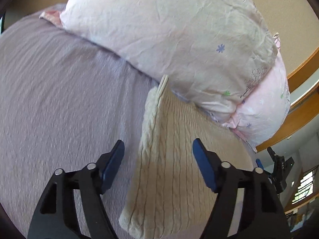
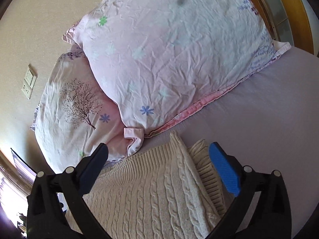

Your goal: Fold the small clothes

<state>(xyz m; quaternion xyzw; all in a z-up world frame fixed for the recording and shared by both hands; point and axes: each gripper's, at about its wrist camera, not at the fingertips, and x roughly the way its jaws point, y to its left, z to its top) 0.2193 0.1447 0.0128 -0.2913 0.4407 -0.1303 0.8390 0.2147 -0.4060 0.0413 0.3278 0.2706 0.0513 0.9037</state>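
Left wrist view. 1 left gripper (image 1: 158, 151), black frame with 2 blue pads (image 1: 203, 165), jaws spread wide with nothing between them. It hangs above the near part of 1 cream cable-knit sweater (image 1: 175, 159). The sweater lies on a lilac textured bedspread (image 1: 59, 99), folded into a long strip, with 1 narrow folded layer along its left edge and a ribbed end pointing toward the pillows. The far end of the sweater touches or tucks just under 1 large pale pink pillow (image 1: 169, 35) printed with green and blue flowers. A 2nd pink pillow (image 1: 265, 107) sits beneath the right end of the first. An orange wooden frame (image 1: 299, 117) curves beyond the pillows. 1 right gripper (image 1: 279, 169) shows small at the right edge, off the sweater; its jaw state cannot be told here.

Right wrist view. The right gripper (image 2: 159, 155), black frame with 1 bright blue pad (image 2: 225, 171) on the right side, jaws wide apart and gripping nothing. It hovers over the sweater (image 2: 149, 195), whose ribbed hem lies at the far end, near the pillow edges. A folded layer crosses the middle, with more ribbing showing to its right. 2 pillows lie beyond: the upper one (image 2: 175, 55) overlaps the lower one (image 2: 75, 107), which bears a dark tree print. 1 wall socket plate (image 2: 29, 83) sits on the beige wall at left.
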